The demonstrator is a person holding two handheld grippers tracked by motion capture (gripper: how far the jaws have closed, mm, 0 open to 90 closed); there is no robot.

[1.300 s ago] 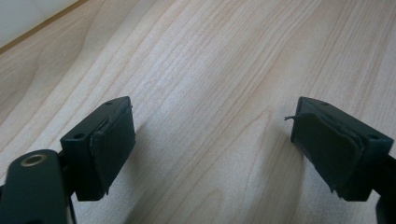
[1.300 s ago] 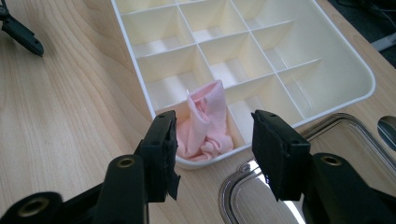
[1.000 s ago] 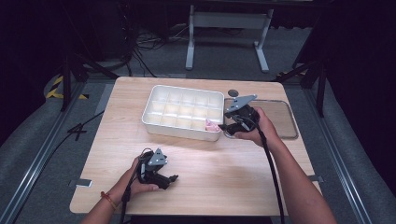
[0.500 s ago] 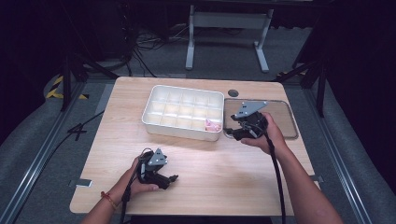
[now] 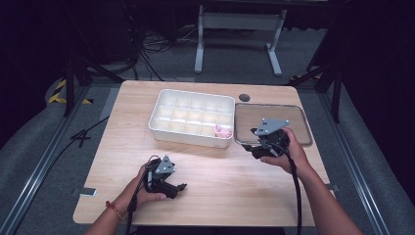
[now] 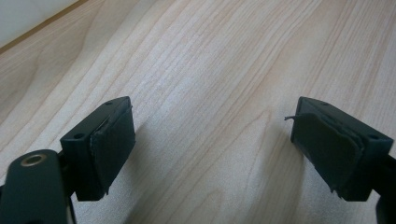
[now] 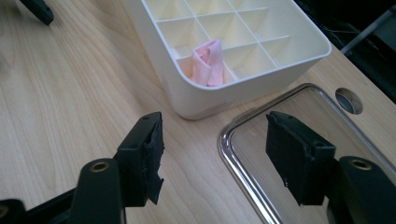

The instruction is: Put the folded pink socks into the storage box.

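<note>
A white compartment tray [image 5: 188, 139] stands on the wooden table, with a pink folded cloth [image 5: 223, 130] in its near right corner cell. To its right lies a clear lid [image 5: 288, 120] flat on the table. My right gripper [image 5: 249, 140] hovers over the lid's near left corner, open. Its jaws have just been opening and hold nothing. In the right gripper view the right gripper [image 7: 215, 149] straddles the lid's rim [image 7: 233, 161] from above, with the cloth [image 7: 208, 63] and the tray [image 7: 210, 100] ahead. My left gripper [image 5: 177, 190] rests open near the table's front, and the left gripper [image 6: 212, 144] has bare wood between its pads.
A round cable hole [image 5: 244, 97] sits in the table behind the lid. The tray's other cells look empty. Bare wood lies between the two hands and left of the tray. Dark floor, cables and a metal stand lie beyond the far edge.
The right gripper moved right, from the tray's near right corner to over the lid's corner, and its jaws spread wider. The left gripper kept still.
</note>
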